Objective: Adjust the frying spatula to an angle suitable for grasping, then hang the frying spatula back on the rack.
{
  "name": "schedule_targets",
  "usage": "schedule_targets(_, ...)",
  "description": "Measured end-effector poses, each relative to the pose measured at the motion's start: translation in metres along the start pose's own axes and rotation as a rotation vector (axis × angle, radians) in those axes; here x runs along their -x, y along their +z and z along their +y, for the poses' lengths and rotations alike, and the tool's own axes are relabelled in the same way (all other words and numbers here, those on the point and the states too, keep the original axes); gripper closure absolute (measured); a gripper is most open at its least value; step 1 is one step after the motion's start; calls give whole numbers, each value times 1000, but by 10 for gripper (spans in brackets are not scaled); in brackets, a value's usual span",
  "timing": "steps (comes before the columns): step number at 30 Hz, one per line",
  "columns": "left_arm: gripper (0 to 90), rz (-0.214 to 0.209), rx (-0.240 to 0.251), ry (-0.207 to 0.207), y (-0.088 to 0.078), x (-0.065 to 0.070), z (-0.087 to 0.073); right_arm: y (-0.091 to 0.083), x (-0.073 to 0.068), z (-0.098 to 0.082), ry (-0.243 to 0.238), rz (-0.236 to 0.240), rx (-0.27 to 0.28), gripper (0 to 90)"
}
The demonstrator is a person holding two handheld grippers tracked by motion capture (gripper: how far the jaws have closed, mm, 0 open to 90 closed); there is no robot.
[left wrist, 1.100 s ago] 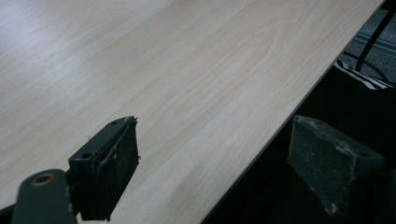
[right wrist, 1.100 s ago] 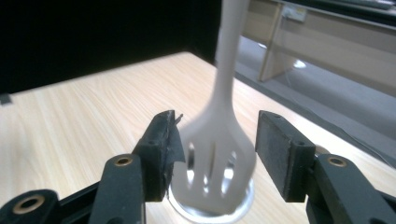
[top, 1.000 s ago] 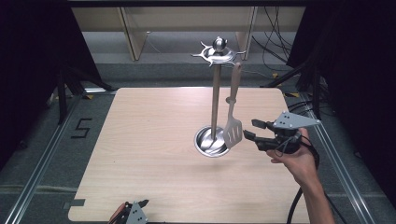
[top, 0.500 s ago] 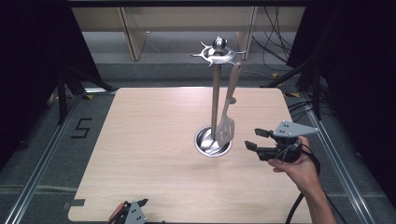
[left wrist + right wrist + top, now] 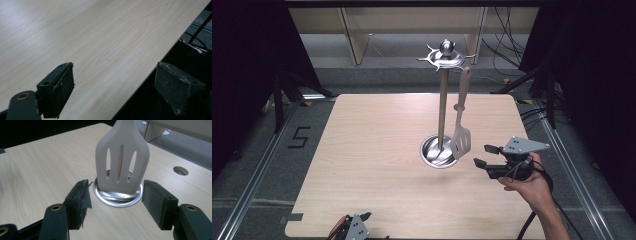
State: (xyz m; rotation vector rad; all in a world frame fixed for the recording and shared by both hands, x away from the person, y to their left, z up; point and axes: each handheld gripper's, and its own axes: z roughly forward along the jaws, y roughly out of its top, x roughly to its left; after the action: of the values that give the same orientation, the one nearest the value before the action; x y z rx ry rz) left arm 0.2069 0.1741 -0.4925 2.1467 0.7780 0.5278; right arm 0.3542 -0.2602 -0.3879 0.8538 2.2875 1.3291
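Slotted spatula hangs from hook of metal stand, centre of high view, blade over round base. Right gripper just right of blade, jaws just opened wide, nothing between. Left gripper at bottom edge of table, jaws wide apart, empty.

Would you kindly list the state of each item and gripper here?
Slotted spatula: hanging from the stand's top hook, released.
Utensil stand: upright on the table.
Right gripper: open, jaws just opened, empty, beside the spatula.
Left gripper: open, empty, at the table's near edge.
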Motion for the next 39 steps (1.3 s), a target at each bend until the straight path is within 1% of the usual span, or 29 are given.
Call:
schedule_targets(3,153,4,5,3,0,0,0,1,-1,-6,19,-8,-6,388)
schedule_targets(5,153,5,5,2,0,1,0,2,-1,-9,19,-4,-18,386)
schedule_targets(6,153,4,-1,-15,1,1,0,2,0,-11,18,-7,-18,385)
schedule_targets(9,153,-1,8,-24,1,3,-1,2,-2,-17,36,-3,-36,386)
schedule_targets(10,153,-2,8,-23,1,3,-1,2,-1,-19,17,-8,-36,387)
schedule_targets(11,153,-3,8,-23,1,3,-1,3,-4,-22,44,-9,-36,388)
schedule_targets(13,153,3,0,-3,1,2,0,3,-3,-25,32,-3,-48,388)
schedule_targets(14,153,-6,6,-17,1,3,0,4,-3,-27,25,-9,-41,388)
schedule_targets(15,153,-13,3,-1,0,2,0,3,-3,-29,33,-13,-43,388)
schedule_targets(16,153,-10,5,-25,1,3,0,3,-4,-31,45,-11,-52,387)
schedule_targets(17,152,4,6,-19,2,2,-1,1,-5,-32,60,-3,-66,387)
schedule_targets(18,152,-26,-16,-12,0,0,0,2,-3,-34,40,0,-59,387)
schedule_targets(20,153,-28,-8,-27,1,1,-1,1,-5,-37,63,-9,-59,388)
schedule_targets(21,152,-19,4,-27,1,1,-1,2,-3,-38,36,-9,-51,387)
schedule_targets(22,152,-8,14,-30,2,2,-1,2,-4,-40,55,-2,-68,388)
schedule_targets(23,152,-4,-2,-18,1,1,-1,2,-6,-42,78,-6,-74,388)
schedule_targets(24,153,-21,-7,-19,0,1,0,2,-5,-43,62,-4,-73,390)
schedule_targets(25,152,-23,-9,-21,0,1,0,2,-6,-44,65,-7,-74,390)
schedule_targets(27,152,-17,-9,-23,0,2,0,2,-6,-45,58,-11,-62,390)
schedule_targets(28,153,-13,-13,-17,0,1,0,1,-6,-44,54,-1,-63,390)
schedule_targets(30,152,-4,-11,1,1,0,0,0,-7,-45,56,-8,-58,389)
schedule_targets(31,153,-2,-9,-2,1,1,0,-1,-7,-45,56,0,-66,389)
schedule_targets(32,153,-2,-2,-18,1,2,0,-1,-8,-45,57,5,-64,387)
schedule_targets(33,153,-12,-5,-14,0,2,0,-1,-8,-46,57,-3,-58,385)
schedule_targets(34,153,-13,-13,-13,0,2,0,-1,-8,-47,41,-4,-56,383)
schedule_targets(35,152,-14,-12,-12,0,2,0,1,-10,-48,65,9,-57,380)
schedule_targets(37,153,-20,-8,-9,-1,1,-1,2,-10,-51,53,-3,-61,367)
schedule_targets(38,153,-12,10,-12,0,2,-1,3,-12,-52,73,3,-67,357)
schedule_targets(39,153,-4,8,-12,0,3,-1,3,-12,-53,84,-3,-74,351)
